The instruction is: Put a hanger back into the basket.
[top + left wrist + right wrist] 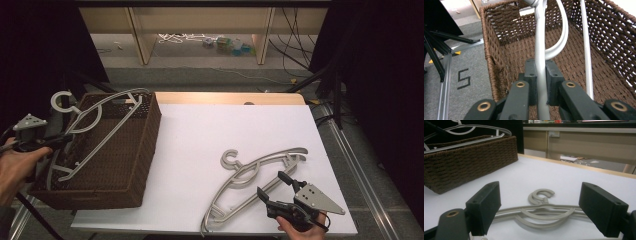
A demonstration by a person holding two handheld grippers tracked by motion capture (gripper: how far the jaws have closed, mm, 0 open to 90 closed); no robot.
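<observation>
While the left tongs (541, 82) clamp a hanger (539, 50) over the basket (496, 37), the right tongs (546, 207) gape.

Left gripper (60, 141) at far left of the high view, hand (15, 167) behind it, fingers (532, 75) clamped tight. Right gripper (274, 186) at lower right, hand (302, 231) at frame bottom, fingers (485, 206) spread wide, gripping nothing.
</observation>
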